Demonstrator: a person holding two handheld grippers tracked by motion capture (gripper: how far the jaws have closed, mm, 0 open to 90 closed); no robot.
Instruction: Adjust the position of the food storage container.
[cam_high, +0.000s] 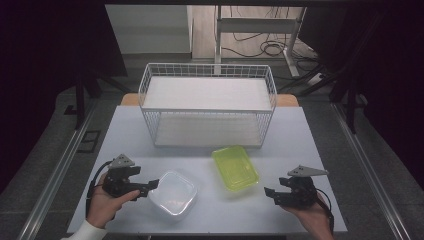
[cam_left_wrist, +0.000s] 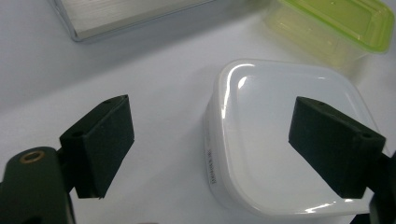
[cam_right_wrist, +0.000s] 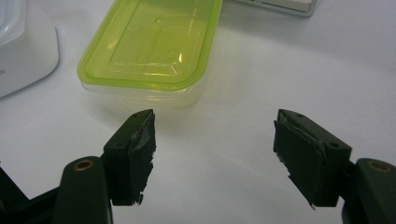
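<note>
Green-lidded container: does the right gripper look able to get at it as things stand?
Probably yes. The right gripper is open and faces the green-lidded container across bare table, with nothing between them; the white container sits off to the side.

Pale grey bench (cam_high: 300, 135) under even overhead light, wooden edge showing at its far corners. Beyond it, grey floor (cam_high: 165, 62), then a strip of light wood flooring with black cables (cam_high: 260, 45) coiled and trailing. White metal desk frame (cam_high: 260, 25) standing at the back, 1 leg angled right. Dark curtains (cam_high: 45, 60) closing off left and right. Metal floor rails (cam_high: 55, 175) running along both sides.
</note>
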